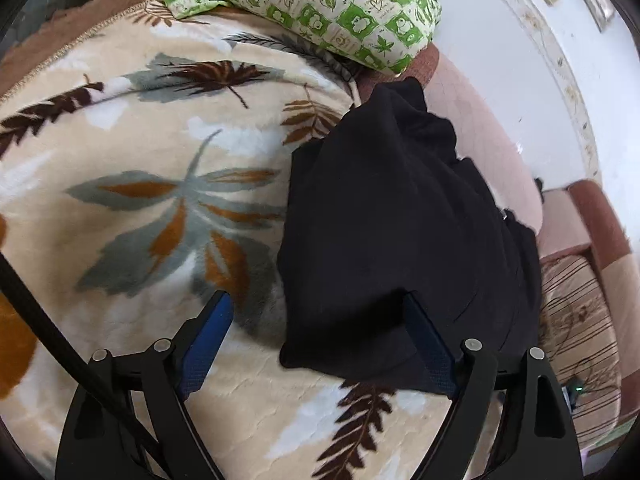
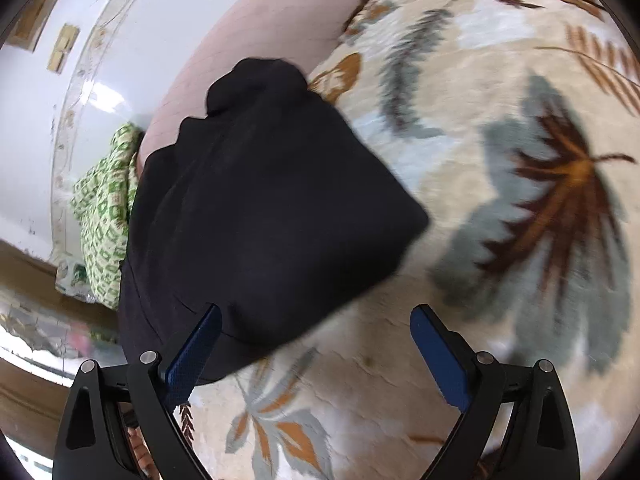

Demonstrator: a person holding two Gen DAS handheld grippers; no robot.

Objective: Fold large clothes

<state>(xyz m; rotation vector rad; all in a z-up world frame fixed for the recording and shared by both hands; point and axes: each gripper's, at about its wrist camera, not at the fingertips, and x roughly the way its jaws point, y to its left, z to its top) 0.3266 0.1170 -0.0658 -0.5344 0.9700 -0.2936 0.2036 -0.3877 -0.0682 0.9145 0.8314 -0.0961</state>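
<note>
Both tongs stand released with nothing clamped: our left tongs (image 1: 318, 312) straddle the near corner of the one black garment (image 1: 400, 216), its right pad buried against the dark cloth, while our right tongs (image 2: 316, 322) hang over the garment's near edge, the cloth passing by the left pad. We see the garment folded into a bundle on the leaf-patterned blanket (image 1: 140, 152), its far end bunched and hard to read, its folds lost in the black. One green-checked pillow (image 1: 320, 4) lies beyond, cut off by the frame.

One black garment (image 1: 404, 216) – one leaf-print blanket (image 1: 152, 168), one green-checked pillow (image 1: 320, 4), two tongs.
</note>
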